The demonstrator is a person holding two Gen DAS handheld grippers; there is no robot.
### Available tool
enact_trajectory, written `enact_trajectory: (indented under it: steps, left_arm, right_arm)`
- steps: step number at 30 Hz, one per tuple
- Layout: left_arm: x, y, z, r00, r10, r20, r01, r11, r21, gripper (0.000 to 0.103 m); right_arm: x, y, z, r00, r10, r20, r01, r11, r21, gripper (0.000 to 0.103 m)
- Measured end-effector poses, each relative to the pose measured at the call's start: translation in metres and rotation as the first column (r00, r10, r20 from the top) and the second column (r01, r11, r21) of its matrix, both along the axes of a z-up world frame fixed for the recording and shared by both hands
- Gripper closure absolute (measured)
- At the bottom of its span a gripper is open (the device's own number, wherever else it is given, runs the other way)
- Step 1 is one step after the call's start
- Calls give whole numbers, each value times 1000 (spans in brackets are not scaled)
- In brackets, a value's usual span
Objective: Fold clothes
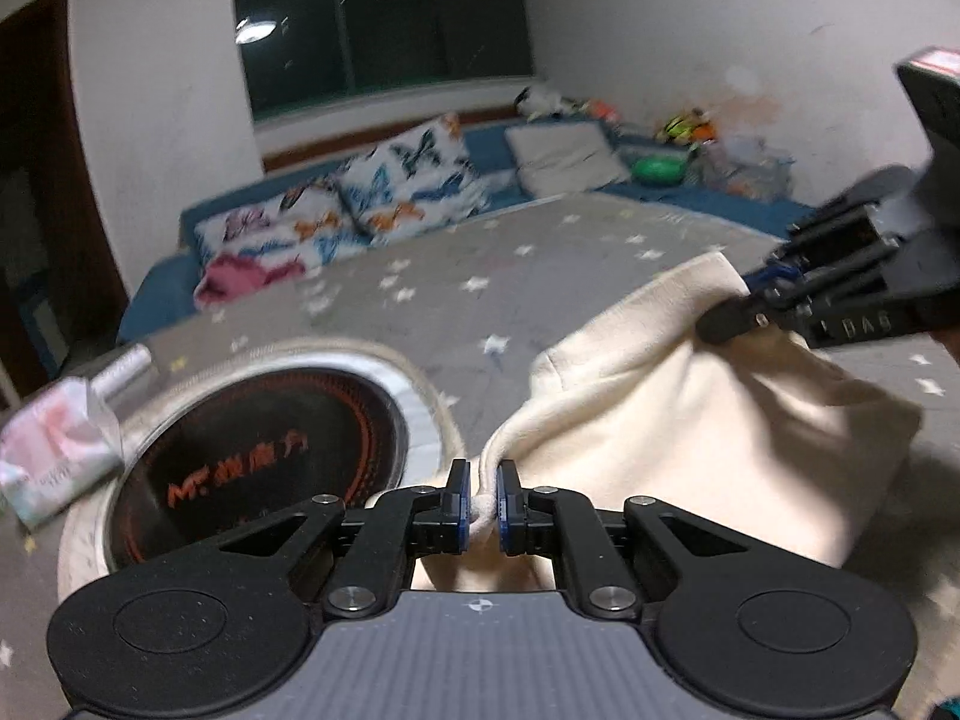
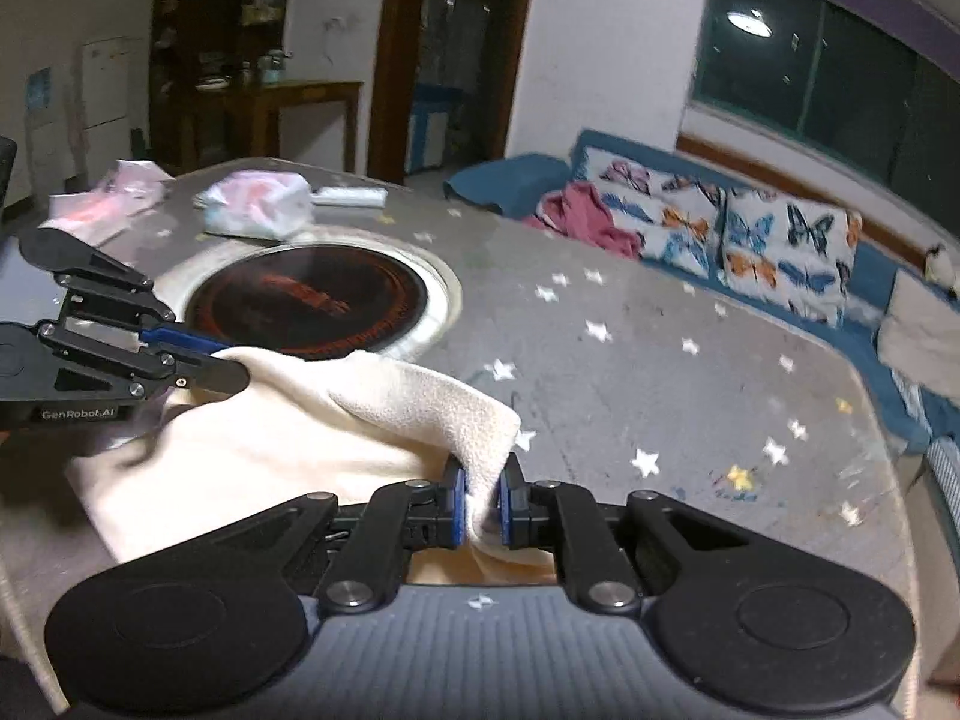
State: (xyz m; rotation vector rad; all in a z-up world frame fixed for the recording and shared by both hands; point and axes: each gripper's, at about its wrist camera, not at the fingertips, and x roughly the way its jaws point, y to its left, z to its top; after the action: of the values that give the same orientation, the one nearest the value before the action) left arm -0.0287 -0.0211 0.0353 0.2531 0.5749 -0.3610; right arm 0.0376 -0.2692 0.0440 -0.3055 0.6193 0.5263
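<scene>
cream garment [image 1: 690,420] pinched between both hand-held grippers

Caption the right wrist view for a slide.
Right tongs and left tongs each pinch a corner of the cream garment above the star-patterned table.

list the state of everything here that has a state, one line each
left gripper: jaws shut on a bunched edge of the cream garment
right gripper: jaws shut on another edge of the garment
cream garment: lifted between the two grippers, lower part draped on the table
round cooktop: set into the table, uncovered, nothing on it
window: dark, a ceiling lamp reflected in it
pink cloth: crumpled on the sofa
</scene>
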Motion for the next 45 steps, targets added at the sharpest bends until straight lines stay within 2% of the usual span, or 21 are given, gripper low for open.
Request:
enact_trajectory:
  steps: [5,12,18,23,27,30,34,39,43,45]
  left_arm:
    - [15,-1,-14,999,40,-37,-39,999,22,90]
    - [20,-4,-6,997,67,-38,-66,998,11,87]
    - [8,-21,15,1000,23,16,-22,999,-32,87]
    - [14,-38,7,999,-39,-27,38,998,-45,89]
    - [29,-41,-7,997,-28,-75,24,999,-43,90]
    - [35,-43,-13,996,-21,-82,18,999,-37,90]
    - [33,-44,-13,997,-21,-76,20,1000,-20,89]
    - [33,-43,-14,997,-15,-75,13,999,-31,89]
    - [32,-45,-14,997,-4,-71,1,999,-32,89]
    - [29,-44,-12,998,1,-70,-3,999,-35,89]
  right_arm:
    - [15,-2,-25,998,-53,-31,53,999,6,83]
    - [6,-32,-14,990,-140,-29,141,987,81,83]
    - [-5,-34,-6,995,-91,-43,96,988,118,85]
    - [2,-22,-15,995,-72,-64,79,991,106,89]
    - [14,-23,-25,989,-106,-104,117,988,105,91]
    - [19,-26,-33,983,-127,-129,141,985,99,91]
    - [9,-32,-26,986,-130,-102,140,985,104,91]
    - [-26,-46,-13,991,-107,-79,116,987,112,91]
    - [-42,-53,-22,990,-115,-87,121,990,68,90]
    - [-43,-59,-27,986,-133,-100,142,987,81,89]
